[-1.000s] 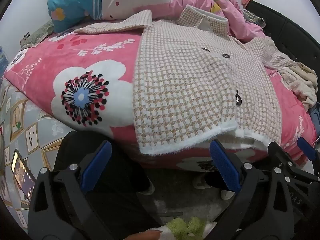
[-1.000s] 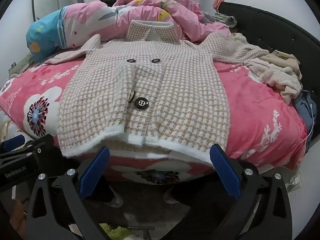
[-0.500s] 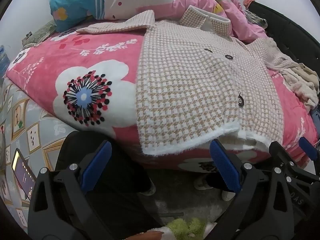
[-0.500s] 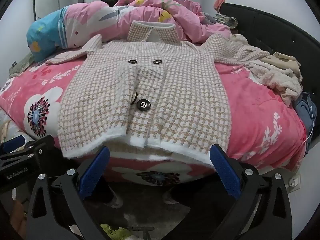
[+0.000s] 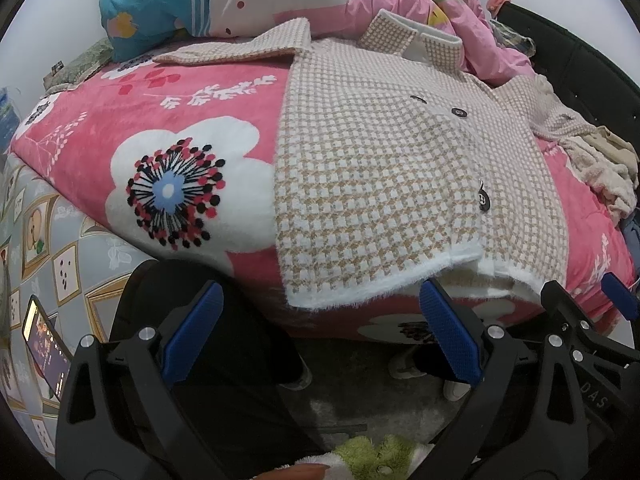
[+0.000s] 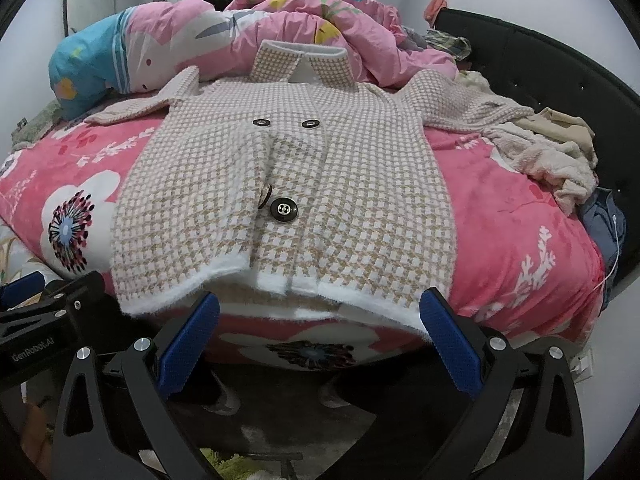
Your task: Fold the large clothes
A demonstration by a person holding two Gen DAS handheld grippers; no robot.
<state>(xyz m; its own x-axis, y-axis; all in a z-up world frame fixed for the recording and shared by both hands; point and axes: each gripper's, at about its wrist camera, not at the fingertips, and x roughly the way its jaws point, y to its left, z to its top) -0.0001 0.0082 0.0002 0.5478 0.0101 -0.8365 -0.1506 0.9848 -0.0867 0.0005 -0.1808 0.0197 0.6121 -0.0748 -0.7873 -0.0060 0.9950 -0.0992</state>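
The left gripper hangs with its blue-padded fingers spread wide and empty, just short of the bed's edge; the right gripper beside it is equally wide apart, holding nothing. Directly ahead of both, the houndstooth coat lies flat on the pink floral blanket, hem nearest them, collar farthest. Beyond the collar sits a bunched pink duvet, and past the right gripper's outer side, a pile of clothes.

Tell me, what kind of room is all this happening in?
Most likely a bedroom at home. A checked coat is spread on a bed with a pink flowered blanket, a crumpled pink duvet is heaped behind it, and a dark headboard runs along one side.
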